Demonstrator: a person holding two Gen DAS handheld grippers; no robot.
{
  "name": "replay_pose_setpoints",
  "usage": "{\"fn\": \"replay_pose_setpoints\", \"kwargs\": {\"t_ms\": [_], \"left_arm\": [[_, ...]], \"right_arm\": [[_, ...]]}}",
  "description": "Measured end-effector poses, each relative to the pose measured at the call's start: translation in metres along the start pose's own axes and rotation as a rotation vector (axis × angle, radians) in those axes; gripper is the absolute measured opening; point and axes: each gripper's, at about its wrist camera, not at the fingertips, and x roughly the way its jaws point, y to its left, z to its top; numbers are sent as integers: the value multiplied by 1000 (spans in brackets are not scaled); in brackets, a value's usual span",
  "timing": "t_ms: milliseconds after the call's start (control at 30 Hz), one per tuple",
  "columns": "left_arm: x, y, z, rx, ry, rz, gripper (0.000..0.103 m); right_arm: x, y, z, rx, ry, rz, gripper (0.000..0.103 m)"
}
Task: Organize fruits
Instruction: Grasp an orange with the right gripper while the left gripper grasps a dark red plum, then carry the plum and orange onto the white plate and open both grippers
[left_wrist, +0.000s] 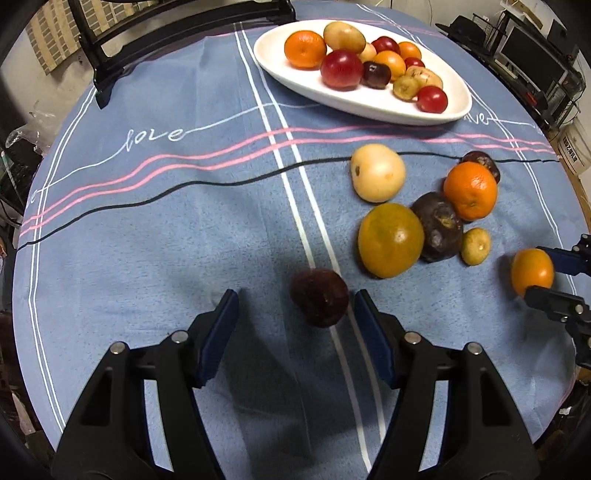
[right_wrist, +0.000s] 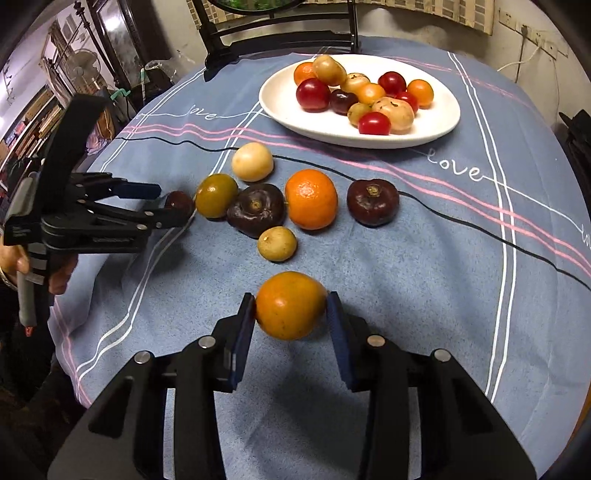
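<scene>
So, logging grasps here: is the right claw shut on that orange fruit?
Shut: the right claw has a pad touching each side of the orange fruit.

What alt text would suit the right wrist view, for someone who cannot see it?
A handheld gripper clamps an orange fruit above a blue tablecloth. Beyond it lie six loose fruits and a white plate of more fruit; a second gripper reaches in from the left.

The cloth (left_wrist: 147, 221) is blue with white, pink and black stripes — "love" in white script. The plate (left_wrist: 280, 74) is white, heaped with red, orange, yellow and dark fruit. Beside the plate: an orange mandarin (left_wrist: 470, 190) and a dark maroon fruit (left_wrist: 319, 302).
</scene>
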Motion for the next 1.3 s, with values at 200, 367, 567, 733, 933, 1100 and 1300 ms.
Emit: {"fn": "replay_pose_setpoints", "kwargs": {"t_ms": [200,367,567,733,933,1100,1300], "left_arm": [[-5,-5,0,18,-23,-22,32],[-19,2,0,-17,-40,-55,32],[-46,-7,0,1,-83,-71,32],[-62,-20,13,14,-118,-92,32],[-83,-29,55,34,-186,-109,32],[-106,-37,103,52,-269,-118,32],[-108,-41,161,60,-311,-89,32]], "right_arm": [[0,1,-3,6,6,1,40],[-2,2,-5,6,2,1,39],[-3,2,-8,3,6,4,39],[-7,3,-4,-10,-1,8,39],[-29,-6,27,-32,-77,-11,39],[-60,-16,76,-64,-194,-42,39],[-74,-31,136,-75,-296,-50,38]]}}
